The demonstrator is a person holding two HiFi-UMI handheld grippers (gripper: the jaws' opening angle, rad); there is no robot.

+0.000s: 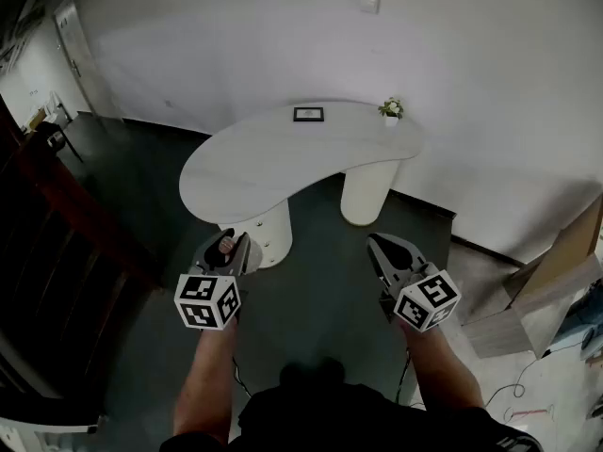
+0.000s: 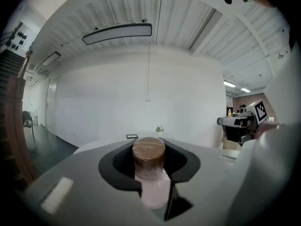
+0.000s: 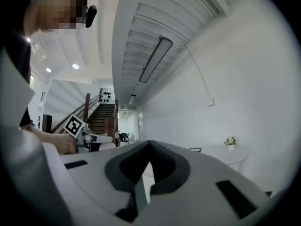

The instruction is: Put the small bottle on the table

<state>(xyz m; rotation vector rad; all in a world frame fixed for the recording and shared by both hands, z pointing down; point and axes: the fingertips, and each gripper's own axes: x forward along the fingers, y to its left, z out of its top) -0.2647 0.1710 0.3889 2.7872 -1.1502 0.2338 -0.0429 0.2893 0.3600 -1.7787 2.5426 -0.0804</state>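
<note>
A small pinkish bottle (image 2: 151, 173) with a brown cap (image 2: 149, 151) stands upright between the jaws of my left gripper (image 2: 149, 171), which is shut on it. In the head view the bottle (image 1: 225, 246) shows at the tip of the left gripper (image 1: 227, 250), held above the dark floor just short of the white curved table (image 1: 273, 158). My right gripper (image 1: 379, 250) hangs beside it to the right, its jaws closed together with nothing between them. The right gripper view shows those jaws (image 3: 146, 173) meeting in a thin seam.
On the table's far edge stand a small dark picture frame (image 1: 308, 114) and a little potted plant (image 1: 391, 110). The table rests on two thick white legs (image 1: 364, 189). A dark wooden staircase (image 1: 57, 224) runs along the left. Cardboard pieces (image 1: 556, 271) lie at the right.
</note>
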